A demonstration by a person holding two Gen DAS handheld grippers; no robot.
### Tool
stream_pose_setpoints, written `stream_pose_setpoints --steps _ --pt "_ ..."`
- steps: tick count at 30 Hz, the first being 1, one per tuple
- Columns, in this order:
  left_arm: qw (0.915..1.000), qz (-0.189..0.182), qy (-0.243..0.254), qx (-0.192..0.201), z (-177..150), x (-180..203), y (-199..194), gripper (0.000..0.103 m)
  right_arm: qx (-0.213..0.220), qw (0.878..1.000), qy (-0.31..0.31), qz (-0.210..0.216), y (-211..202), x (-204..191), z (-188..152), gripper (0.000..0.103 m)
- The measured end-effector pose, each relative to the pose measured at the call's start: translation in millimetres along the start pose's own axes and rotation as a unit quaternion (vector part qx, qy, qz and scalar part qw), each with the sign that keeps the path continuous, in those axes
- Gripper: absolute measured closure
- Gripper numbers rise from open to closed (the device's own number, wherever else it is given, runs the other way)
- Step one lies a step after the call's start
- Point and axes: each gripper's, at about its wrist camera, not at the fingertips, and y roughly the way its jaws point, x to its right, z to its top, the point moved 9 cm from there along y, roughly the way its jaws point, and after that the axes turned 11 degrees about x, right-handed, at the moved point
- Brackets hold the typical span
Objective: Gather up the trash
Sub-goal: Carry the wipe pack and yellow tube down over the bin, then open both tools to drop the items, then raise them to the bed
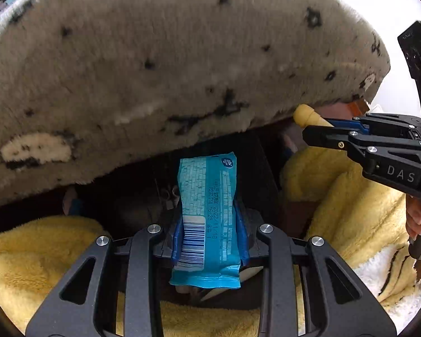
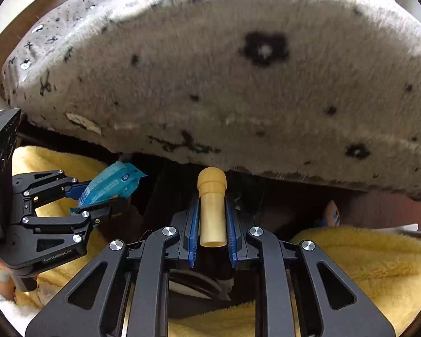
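My left gripper point(image 1: 209, 213) is shut on a blue snack wrapper point(image 1: 207, 213) with a barcode, held upright between its blue pads. The left gripper point(image 2: 103, 196) and the wrapper point(image 2: 109, 185) also show at the left of the right wrist view. My right gripper point(image 2: 212, 213) is shut on a tan plastic tube point(image 2: 212, 210) with a rounded cap that sticks out past the fingertips. The right gripper point(image 1: 331, 129) and the tube point(image 1: 308, 116) show at the right of the left wrist view. Both grippers hover over a dark gap below a grey cushion.
A big grey fuzzy cushion with black marks point(image 1: 168, 64) point(image 2: 238, 84) fills the upper half of both views. Yellow fleece blankets point(image 1: 28, 252) point(image 2: 365, 266) lie on both sides of the dark opening point(image 2: 280, 205). A white striped blanket point(image 1: 393, 275) lies at the right.
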Motion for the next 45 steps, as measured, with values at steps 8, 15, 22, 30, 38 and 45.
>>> stream_pose_setpoints --steps 8,15,22,30,38,45 --pt "0.9987 -0.017 -0.016 -0.046 -20 -2 27 0.074 -0.046 0.999 0.016 0.01 30 0 -19 0.085" --pt "0.9965 -0.033 -0.028 -0.072 -26 -4 44 0.072 -0.079 0.996 0.024 0.023 52 0 -24 0.084" --pt "0.9961 -0.028 -0.031 -0.078 -25 -7 48 0.065 -0.082 0.996 0.026 0.023 63 -3 -21 0.082" --pt "0.9982 -0.006 -0.029 -0.051 -11 -18 25 0.043 -0.059 0.998 0.033 0.01 49 -1 -7 0.065" --pt "0.9995 0.031 -0.008 0.004 15 -23 -17 0.021 -0.004 0.999 0.025 -0.019 15 9 12 0.012" --pt "0.9958 0.055 0.007 0.073 53 -33 -66 0.015 0.047 0.998 0.007 -0.045 -19 10 41 0.01"
